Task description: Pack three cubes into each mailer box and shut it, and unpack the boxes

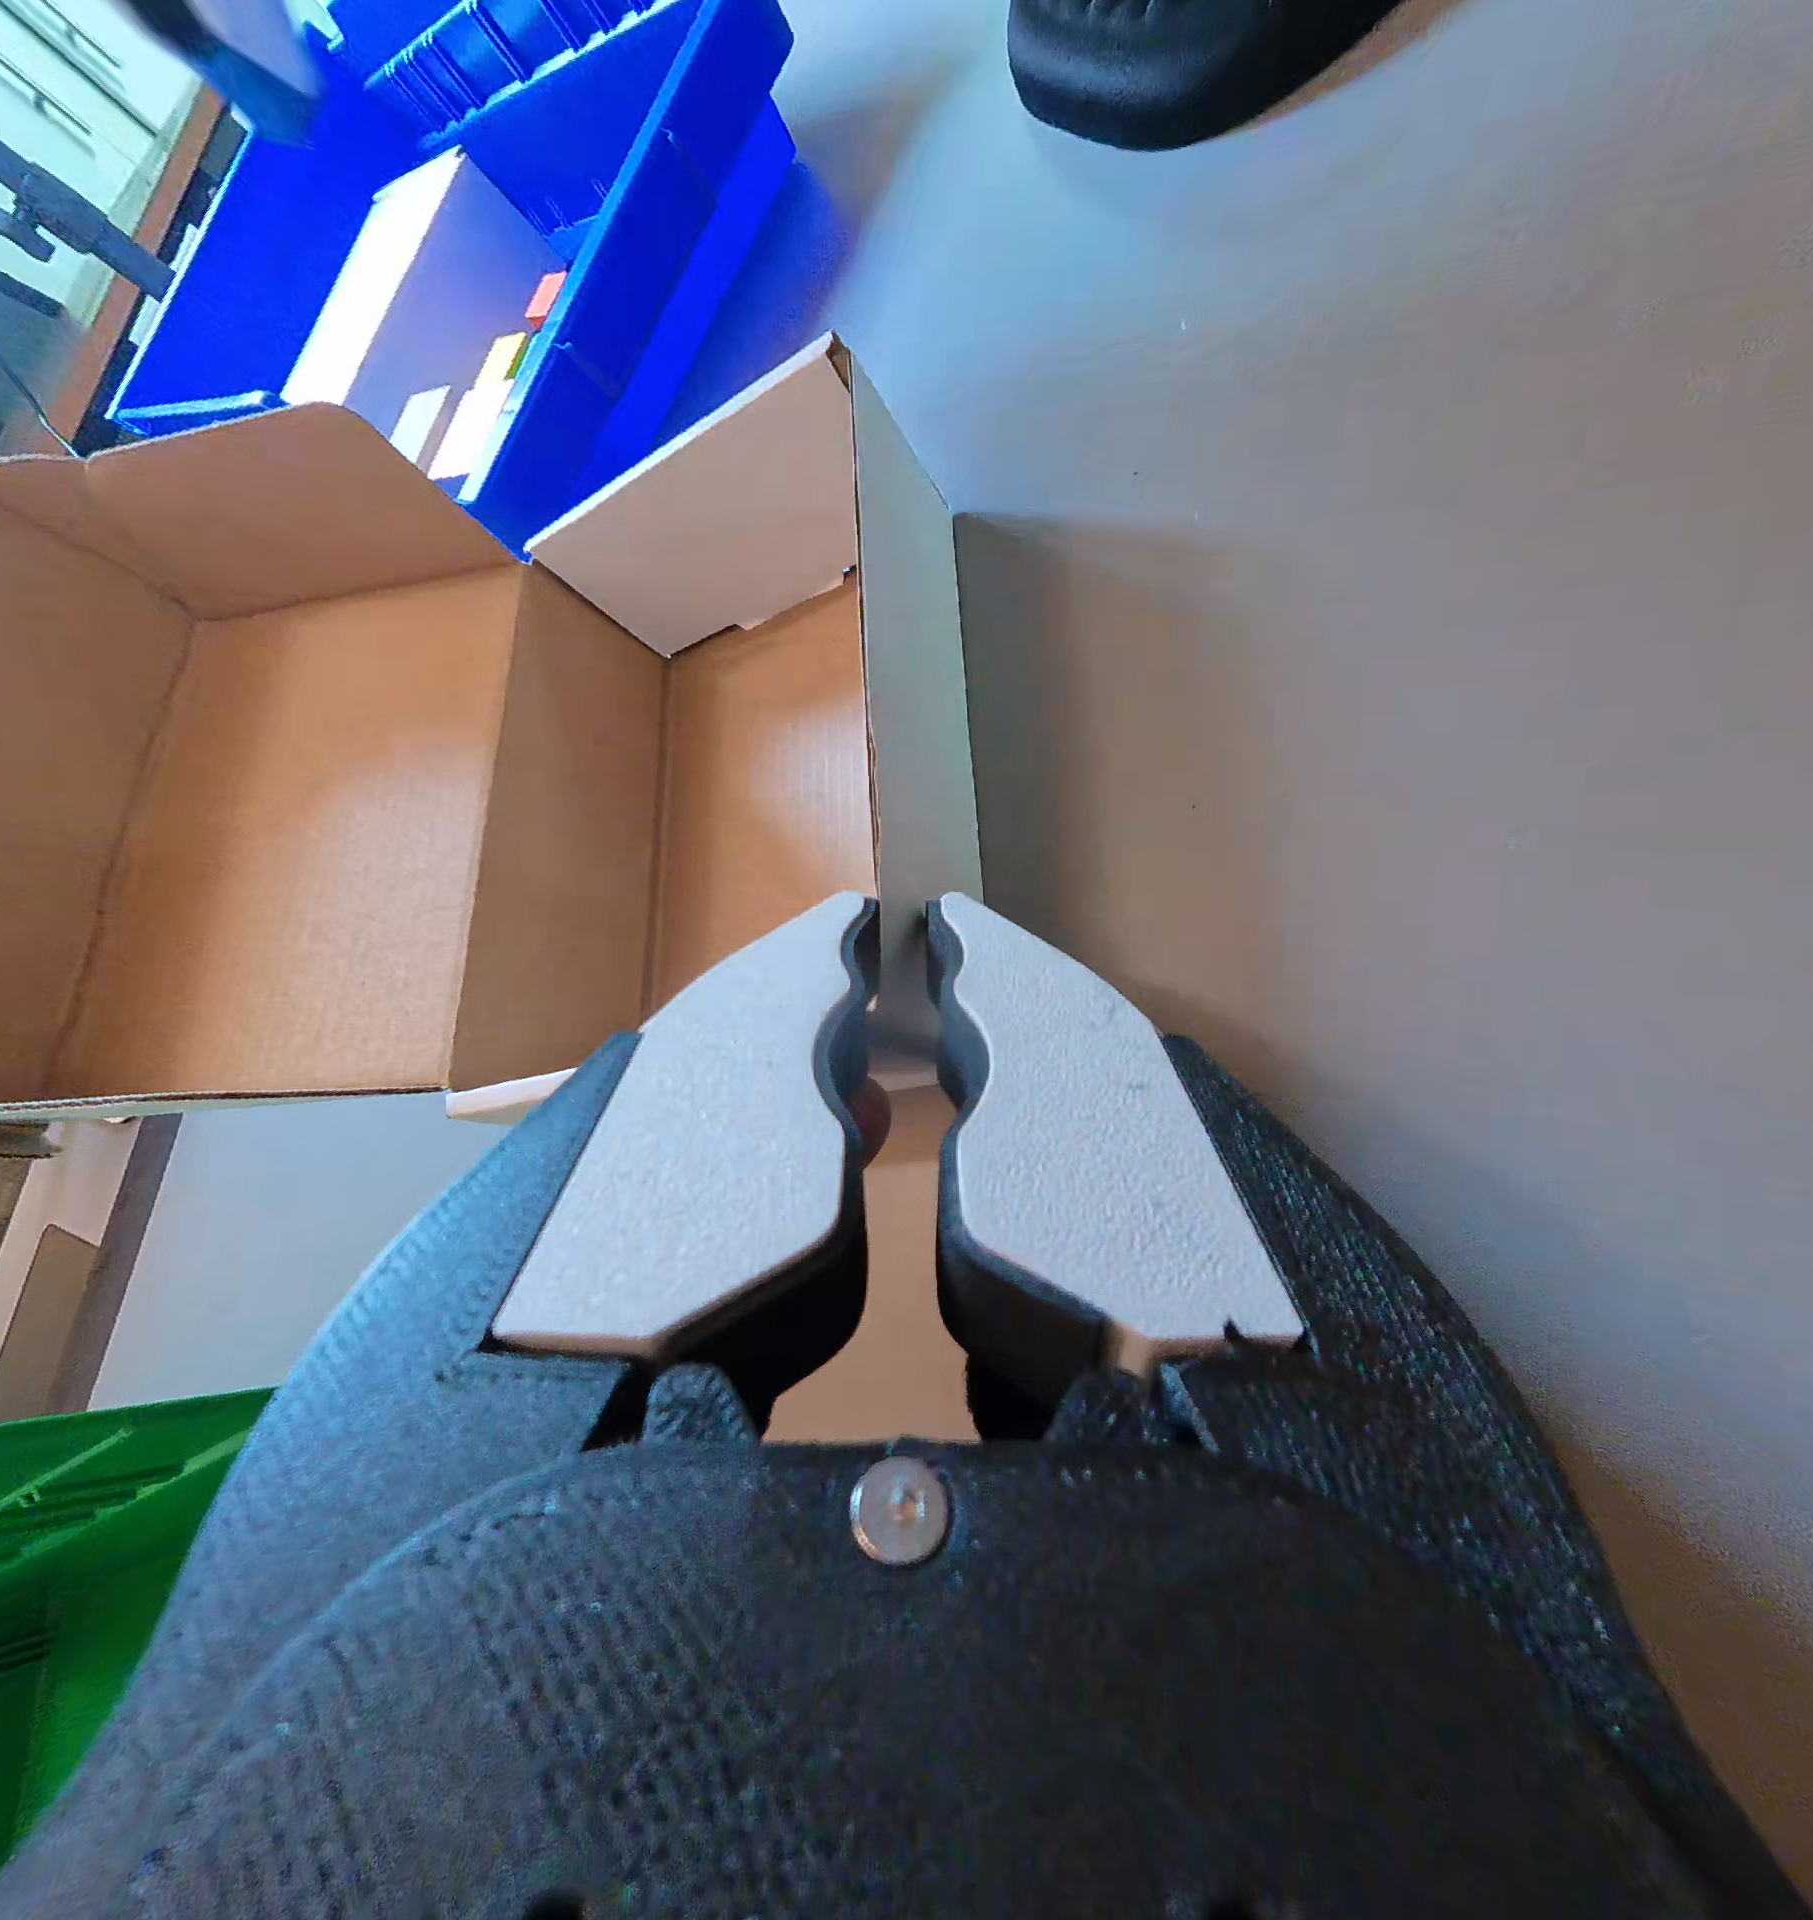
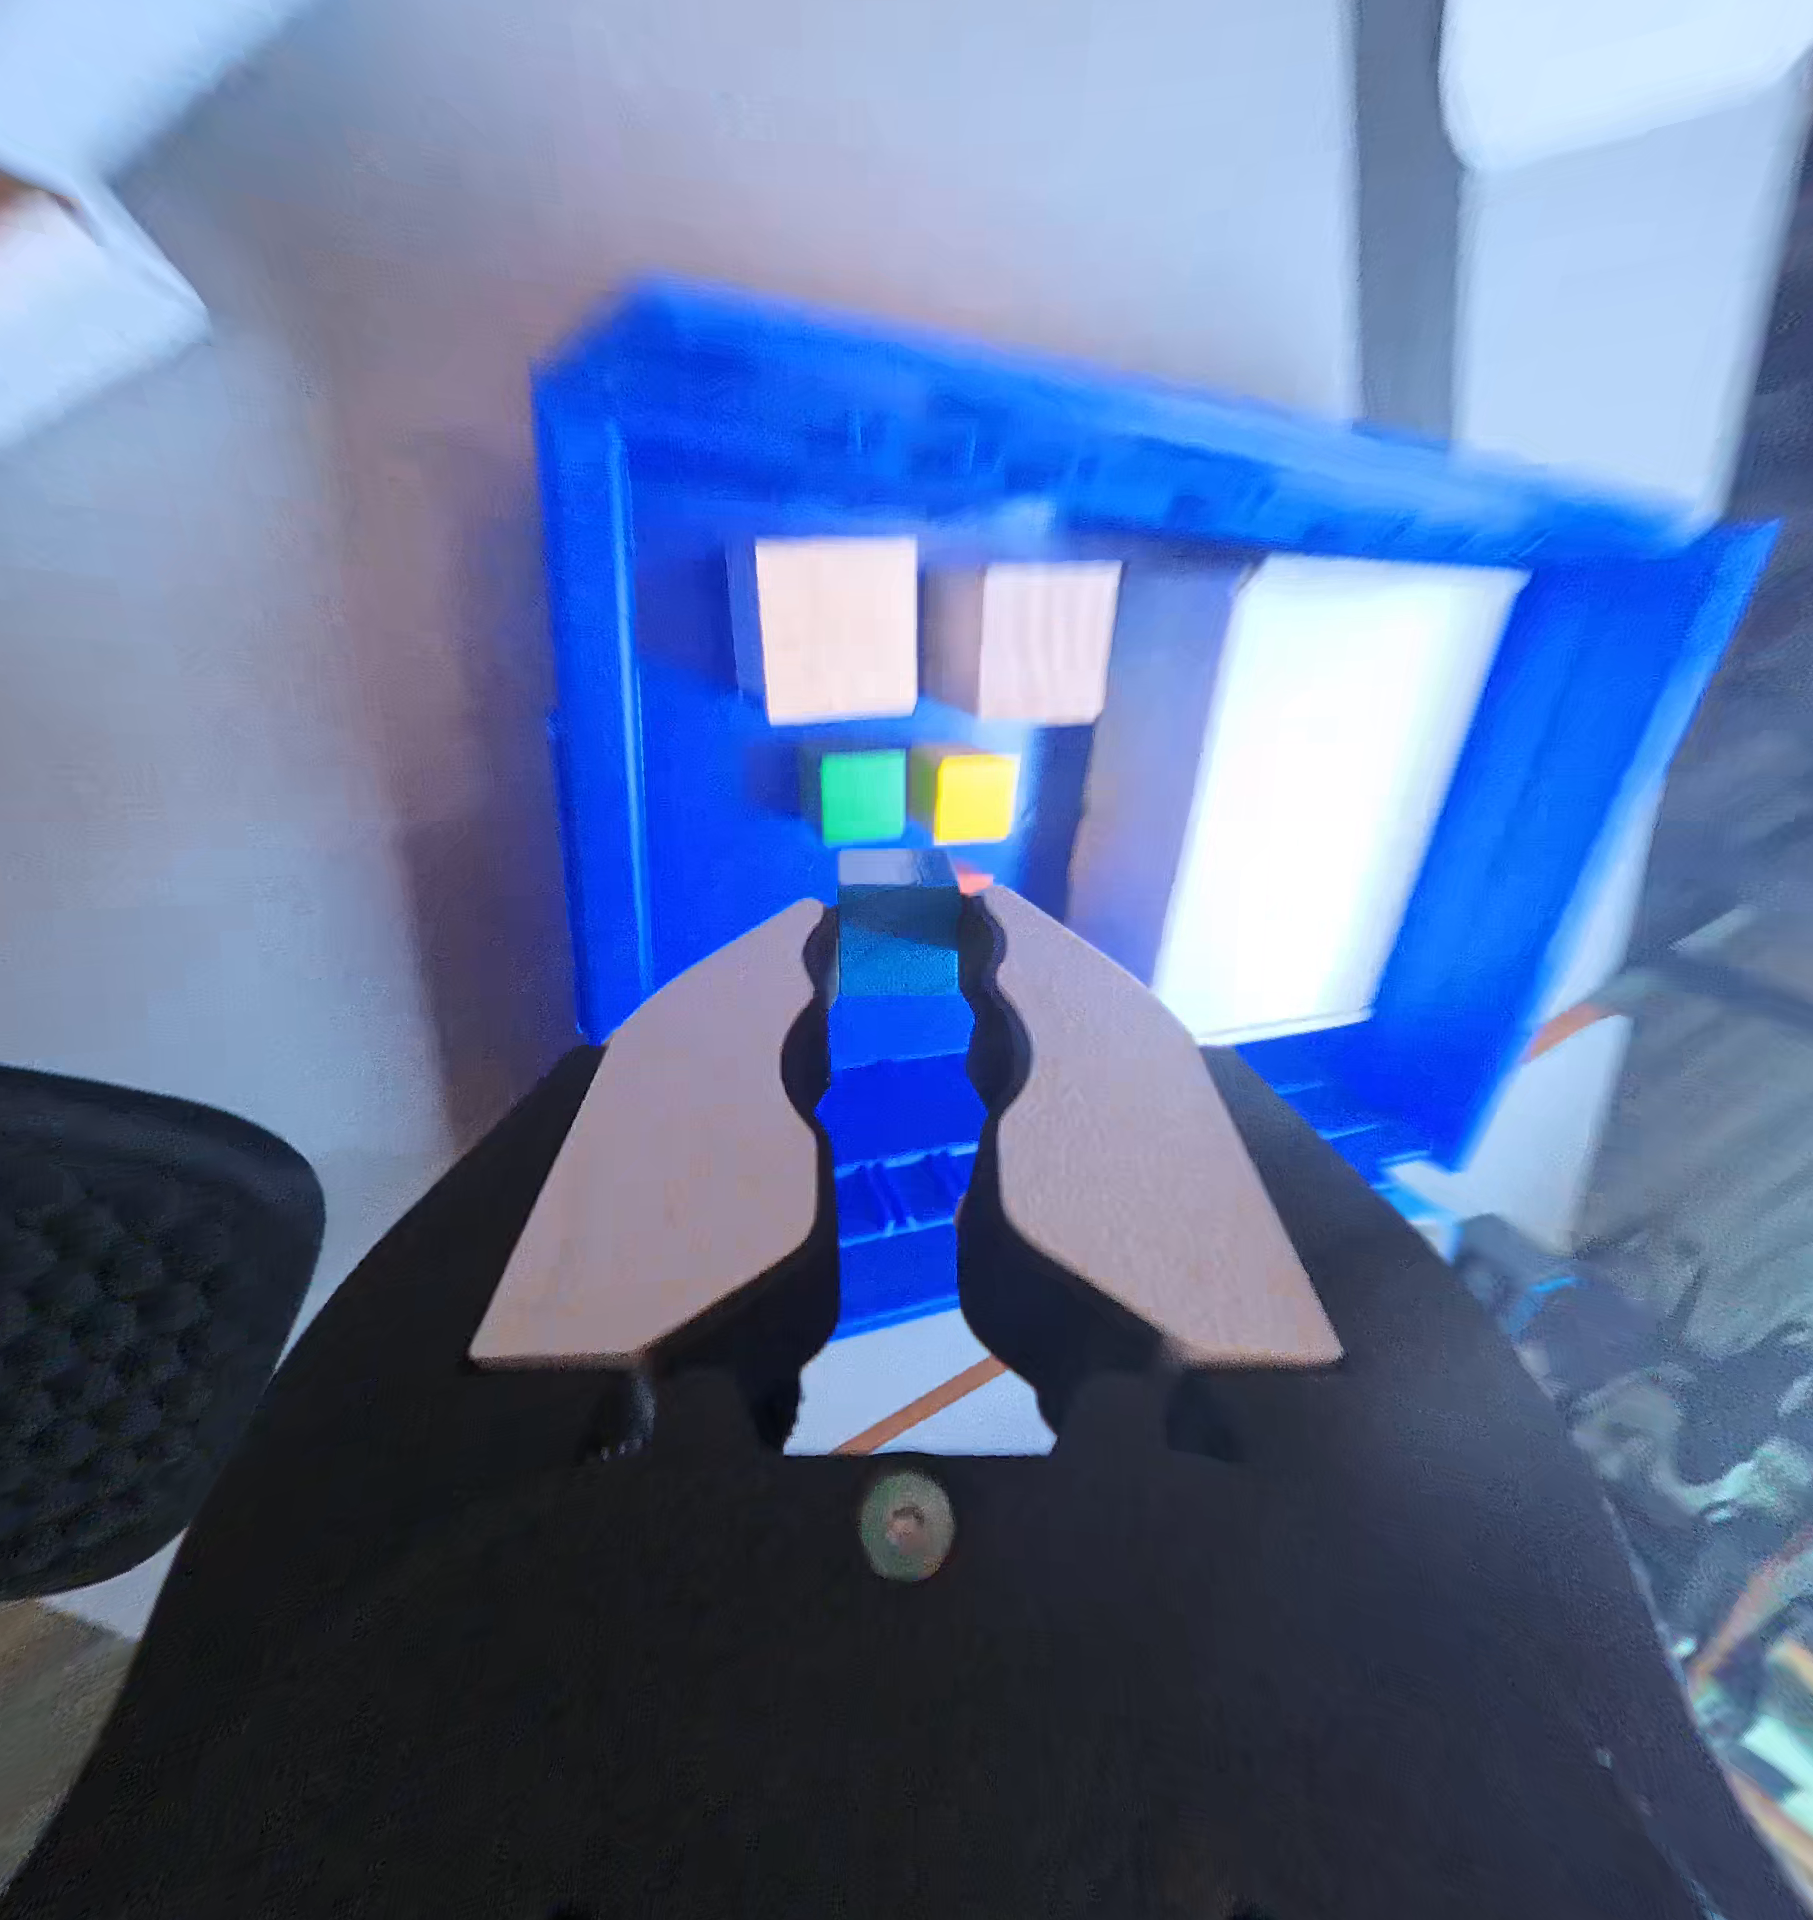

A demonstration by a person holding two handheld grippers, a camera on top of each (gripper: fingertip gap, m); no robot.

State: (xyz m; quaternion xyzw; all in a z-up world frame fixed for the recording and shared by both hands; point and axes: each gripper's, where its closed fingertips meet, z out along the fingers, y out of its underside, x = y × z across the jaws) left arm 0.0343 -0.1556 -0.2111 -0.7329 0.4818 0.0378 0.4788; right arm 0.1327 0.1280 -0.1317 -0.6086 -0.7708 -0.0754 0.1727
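Your left gripper (image 1: 904,925) pinches the thin side wall (image 1: 917,727) of the open mailer box (image 1: 289,831); the two jaws press on the cardboard from both sides. The wall stands upright, and its long edge runs straight away from your fingers toward the blue crate (image 1: 663,343). The box lies on the desk (image 1: 1401,623) with its brown inside open upward, and nothing shows inside it. A white flap (image 1: 715,520) leans over its far corner. In this view the green crate (image 1: 40,1538) is at the lower left.

Your right gripper (image 2: 897,935) holds a teal-blue cube (image 2: 897,945) between the fingertips, with the jaws closed on its two side faces. It hangs above the near part of the blue crate (image 2: 590,727). On the crate floor lie a green cube (image 2: 862,795) and a yellow cube (image 2: 975,795) side by side, and behind them two bigger wooden cubes (image 2: 840,629), which almost touch. A white flat box (image 2: 1317,790) fills the right part of the crate. This view is blurred.
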